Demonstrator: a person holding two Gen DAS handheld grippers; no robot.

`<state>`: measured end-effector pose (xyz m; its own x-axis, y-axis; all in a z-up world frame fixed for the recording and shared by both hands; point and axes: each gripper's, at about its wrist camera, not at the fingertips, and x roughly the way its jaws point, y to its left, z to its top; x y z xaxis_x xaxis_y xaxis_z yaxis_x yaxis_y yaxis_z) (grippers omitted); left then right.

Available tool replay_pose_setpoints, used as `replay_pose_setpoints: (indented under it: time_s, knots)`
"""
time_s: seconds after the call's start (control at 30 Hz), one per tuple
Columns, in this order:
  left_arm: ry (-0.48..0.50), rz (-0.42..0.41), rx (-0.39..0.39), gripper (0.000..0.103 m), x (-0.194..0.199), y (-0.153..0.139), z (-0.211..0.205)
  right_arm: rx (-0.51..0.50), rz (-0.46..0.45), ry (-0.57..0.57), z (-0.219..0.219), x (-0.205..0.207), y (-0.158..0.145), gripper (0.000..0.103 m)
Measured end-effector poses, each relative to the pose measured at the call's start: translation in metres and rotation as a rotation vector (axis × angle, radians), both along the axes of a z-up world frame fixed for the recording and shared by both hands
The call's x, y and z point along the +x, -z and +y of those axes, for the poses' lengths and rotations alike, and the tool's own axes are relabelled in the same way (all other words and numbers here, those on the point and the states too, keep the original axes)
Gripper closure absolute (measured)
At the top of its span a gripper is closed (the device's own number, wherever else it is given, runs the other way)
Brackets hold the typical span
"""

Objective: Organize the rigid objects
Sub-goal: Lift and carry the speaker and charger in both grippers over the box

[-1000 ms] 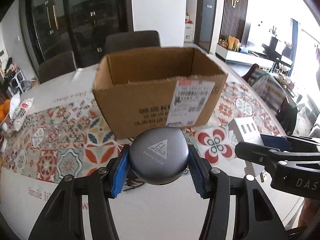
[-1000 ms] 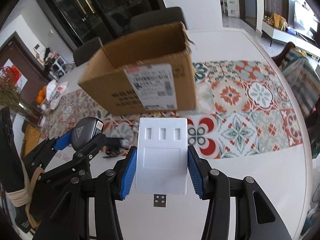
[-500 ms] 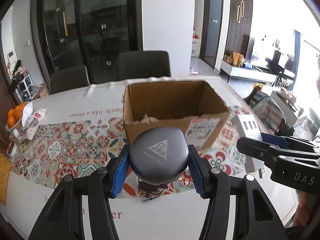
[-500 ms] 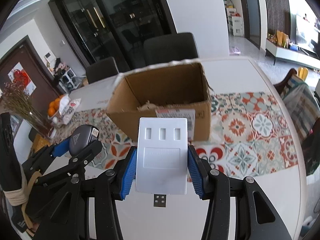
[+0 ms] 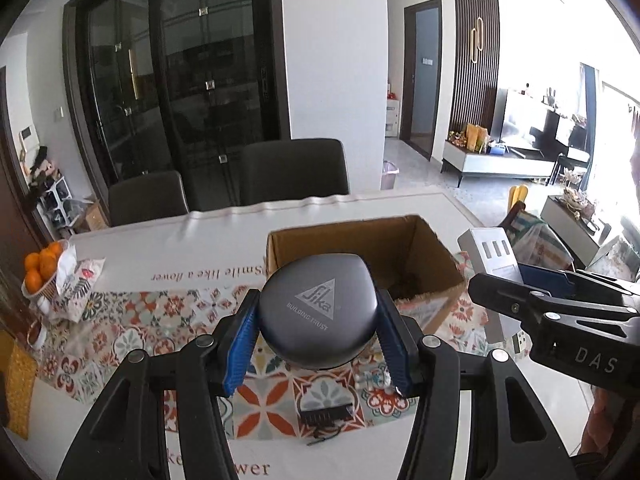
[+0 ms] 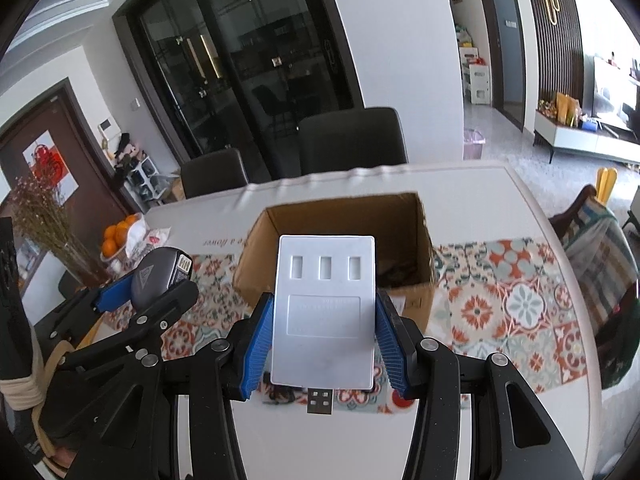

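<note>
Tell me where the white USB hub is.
The white USB hub is clamped in the right gripper, centre of the right wrist view, in front of the open cardboard box.

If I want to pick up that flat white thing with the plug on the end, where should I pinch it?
Pinch the white USB hub across its two long, straight edges, coming from the plug end. It is thin and flat, so those parallel sides sit snug against flat pads, as the right hand-held gripper shows, and the plug and three slots stay clear.
</note>
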<state>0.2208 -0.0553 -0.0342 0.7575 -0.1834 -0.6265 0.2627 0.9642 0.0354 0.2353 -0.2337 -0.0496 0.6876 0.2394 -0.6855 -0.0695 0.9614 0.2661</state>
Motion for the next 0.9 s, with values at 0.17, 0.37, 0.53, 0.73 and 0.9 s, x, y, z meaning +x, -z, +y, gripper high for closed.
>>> replay_pose_setpoints:
  time_s: [0.17, 0.37, 0.53, 0.73, 0.9]
  knots:
    - [0.005, -0.009, -0.003, 0.048, 0.015, -0.008, -0.001, -0.016, -0.023, -0.003, 0.003, 0.015, -0.010, 0.054]
    - [0.004, -0.022, 0.001, 0.048, 0.033, -0.013, -0.004, -0.041, -0.030, -0.009, 0.006, 0.037, -0.016, 0.054]
    - [0.000, 0.005, -0.005, 0.048, 0.053, -0.012, -0.005, -0.055, -0.021, -0.018, 0.008, 0.055, -0.015, 0.054]
    - [0.004, 0.056, 0.024, 0.048, 0.082, -0.002, -0.011, -0.093, 0.008, -0.017, 0.011, 0.082, -0.010, 0.054]
    - [0.010, 0.124, 0.037, 0.048, 0.104, 0.011, -0.016, -0.110, 0.069, -0.011, 0.008, 0.105, 0.003, 0.054]
